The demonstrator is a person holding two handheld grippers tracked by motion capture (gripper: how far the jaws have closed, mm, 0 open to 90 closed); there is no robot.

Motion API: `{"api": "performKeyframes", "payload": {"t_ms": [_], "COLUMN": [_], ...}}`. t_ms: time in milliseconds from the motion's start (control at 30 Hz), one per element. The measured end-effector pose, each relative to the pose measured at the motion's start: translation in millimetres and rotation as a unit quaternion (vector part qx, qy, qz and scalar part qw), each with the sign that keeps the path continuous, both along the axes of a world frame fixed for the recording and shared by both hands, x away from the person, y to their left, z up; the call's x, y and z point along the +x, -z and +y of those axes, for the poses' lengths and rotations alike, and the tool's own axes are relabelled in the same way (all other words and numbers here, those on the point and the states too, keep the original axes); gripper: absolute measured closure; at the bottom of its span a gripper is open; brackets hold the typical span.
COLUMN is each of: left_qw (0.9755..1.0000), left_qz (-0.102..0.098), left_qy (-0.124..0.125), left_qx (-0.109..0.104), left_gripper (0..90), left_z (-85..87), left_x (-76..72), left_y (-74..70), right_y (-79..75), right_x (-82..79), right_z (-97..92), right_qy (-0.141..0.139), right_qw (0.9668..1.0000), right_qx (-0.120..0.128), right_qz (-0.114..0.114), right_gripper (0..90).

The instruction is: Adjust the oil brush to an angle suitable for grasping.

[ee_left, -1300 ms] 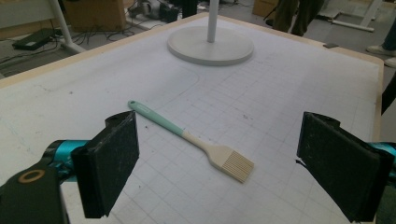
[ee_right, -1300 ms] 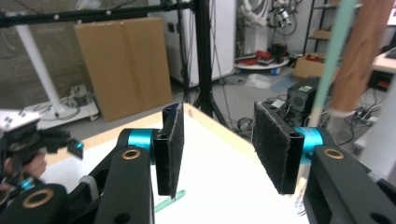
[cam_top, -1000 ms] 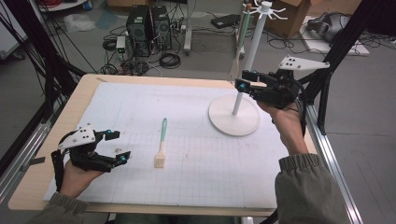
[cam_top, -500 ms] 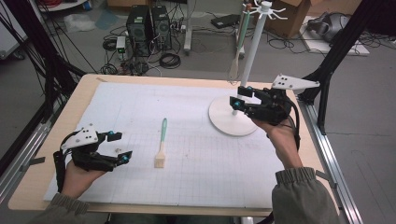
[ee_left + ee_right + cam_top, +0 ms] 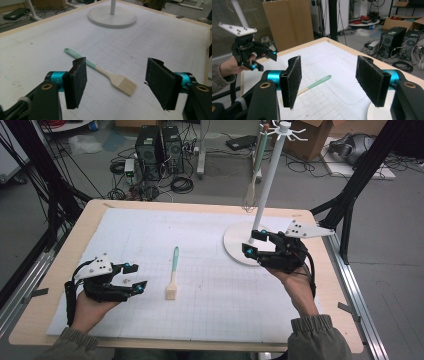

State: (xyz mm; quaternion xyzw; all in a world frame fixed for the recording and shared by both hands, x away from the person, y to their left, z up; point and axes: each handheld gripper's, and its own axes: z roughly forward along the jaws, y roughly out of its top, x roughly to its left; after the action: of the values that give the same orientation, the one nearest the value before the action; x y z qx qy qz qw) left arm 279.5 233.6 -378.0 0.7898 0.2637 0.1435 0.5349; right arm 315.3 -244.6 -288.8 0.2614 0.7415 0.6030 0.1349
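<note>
A pastry brush [image 5: 173,275] with a teal handle and cream bristles lies flat on the white grid mat [image 5: 200,320], near its middle. My left gripper [image 5: 136,276] rests low at the mat's left, a short way left of the brush. It is open, its jaws have just been closing, and nothing is between the pads. In the left gripper view, my left gripper [image 5: 117,75] frames the brush [image 5: 110,76], which lies beyond the pads. My right gripper [image 5: 253,244] hovers over the white stand's round base [image 5: 235,247], open and just opening wider, empty. The brush [image 5: 317,83] lies farther off past my right gripper [image 5: 328,80].
The stand's white pole [image 5: 270,175] rises to hooks at its top, where a green-handled utensil [image 5: 257,160] hangs. Black frame struts [image 5: 360,180] flank the table. Computer towers [image 5: 160,150], cables and cardboard boxes sit on the floor beyond the far edge.
My right gripper has come down from beside the pole toward the stand's base and its jaws stand wider. My left gripper has kept its place with its jaws narrower.
</note>
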Motion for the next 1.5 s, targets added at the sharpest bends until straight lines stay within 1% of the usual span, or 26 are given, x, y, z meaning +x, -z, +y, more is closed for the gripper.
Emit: {"api": "performKeyframes", "payload": {"t_ms": [100, 233, 333, 433, 467, 500, 533, 567, 600, 633, 667, 700, 800, 833, 900, 1067, 1133, 1200, 1267, 1433, 1500], "left_qw": [0.9999, 0.9997, 0.9994, 0.9992, 0.9991, 0.9990, 0.9989, 0.9989, 0.9989, 0.9990, 0.9988, 0.9988, 0.9987, 0.9984, 0.9984, 0.9975, 0.9973, 0.9968, 0.9961, 0.9952, 0.9949], "left_qz": [0.003, 0.010, 0.013, 0.017, 0.018, 0.020, 0.023, 0.023, 0.022, 0.024, 0.025, 0.025, 0.031, 0.031, 0.035, 0.043, 0.048, 0.052, 0.054, 0.065, 0.065], "left_qy": [0.009, 0.022, 0.030, 0.032, 0.033, 0.031, 0.033, 0.033, 0.029, 0.027, 0.030, 0.027, 0.027, 0.028, 0.027, 0.025, 0.026, 0.026, 0.027, 0.023, 0.023], "left_qx": [0.005, 0.010, 0.015, 0.018, 0.022, 0.025, 0.023, 0.026, 0.031, 0.027, 0.030, 0.032, 0.030, 0.037, 0.037, 0.051, 0.050, 0.055, 0.064, 0.069, 0.074], "left_gripper": [40.3, 53.8, 62.6, 71.6, 75.1, 78.2, 81.5, 84.5, 86.2, 87.3, 88.0, 88.5, 89.0, 89.0, 89.1, 89.4, 89.4, 89.5, 89.5, 89.5, 89.5], "left_z": [-7.0, -17.5, -24.4, -29.8, -31.9, -34.7, -36.4, -38.7, -41.6, -43.4, -45.6, -47.4, -54.2, -56.6, -61.4, -72.9, -76.6, -81.3, -84.7, -88.6, -89.6], "left_x": [3.0, 7.4, 11.1, 15.8, 17.5, 20.1, 21.7, 23.4, 25.5, 26.8, 29.3, 30.4, 35.0, 37.1, 40.4, 48.1, 50.3, 52.3, 54.3, 58.0, 59.0], "left_y": [2.2, 5.6, 8.4, 11.2, 12.2, 13.7, 14.7, 16.0, 17.4, 18.5, 19.9, 20.8, 24.6, 25.8, 28.4, 36.5, 39.5, 42.9, 45.8, 51.9, 53.7], "right_y": [6.3, 15.1, 21.8, 27.2, 29.0, 31.1, 33.8, 35.4, 37.4, 39.6, 41.0, 43.1, 47.7, 48.6, 51.4, 55.8, 57.2, 58.7, 59.8, 63.4, 64.4], "right_x": [-4.9, -11.6, -14.4, -17.3, -18.1, -19.4, -20.8, -22.0, -23.5, -25.5, -26.7, -28.4, -32.3, -33.2, -35.0, -37.3, -37.7, -38.3, -38.2, -37.8, -37.6], "right_z": [0.4, -0.2, -0.6, -1.8, -2.3, -2.7, -3.4, -3.6, -3.9, -4.1, -4.3, -4.5, -5.3, -5.6, -7.2, -10.1, -11.4, -12.4, -13.1, -14.5, -14.5], "right_qy": [0.002, 0.002, 0.006, 0.008, 0.010, 0.012, 0.011, 0.012, 0.011, 0.012, 0.012, 0.011, 0.012, 0.012, 0.014, 0.017, 0.020, 0.022, 0.022, 0.026, 0.027], "right_qw": [1.0000, 1.0000, 1.0000, 0.9999, 0.9999, 0.9998, 0.9999, 0.9998, 0.9998, 0.9999, 0.9998, 0.9998, 0.9998, 0.9998, 0.9998, 0.9997, 0.9996, 0.9996, 0.9996, 0.9994, 0.9994], "right_qx": [-0.004, 0.000, -0.005, -0.009, -0.011, -0.011, -0.008, -0.005, -0.003, -0.006, -0.006, -0.006, -0.012, -0.014, -0.014, -0.016, -0.017, -0.015, -0.015, -0.015, -0.014], "right_qz": [0.000, 0.001, 0.002, 0.005, 0.004, 0.006, 0.008, 0.012, 0.013, 0.011, 0.011, 0.013, 0.012, 0.011, 0.010, 0.010, 0.008, 0.009, 0.011, 0.015, 0.015], "right_gripper": [35.3, 34.6, 34.3, 34.0, 33.8, 33.7, 33.6, 33.0, 32.3, 32.3, 32.2, 32.2, 32.2, 32.2, 32.2, 32.1, 32.1, 32.0, 32.0, 31.8, 31.7]}}
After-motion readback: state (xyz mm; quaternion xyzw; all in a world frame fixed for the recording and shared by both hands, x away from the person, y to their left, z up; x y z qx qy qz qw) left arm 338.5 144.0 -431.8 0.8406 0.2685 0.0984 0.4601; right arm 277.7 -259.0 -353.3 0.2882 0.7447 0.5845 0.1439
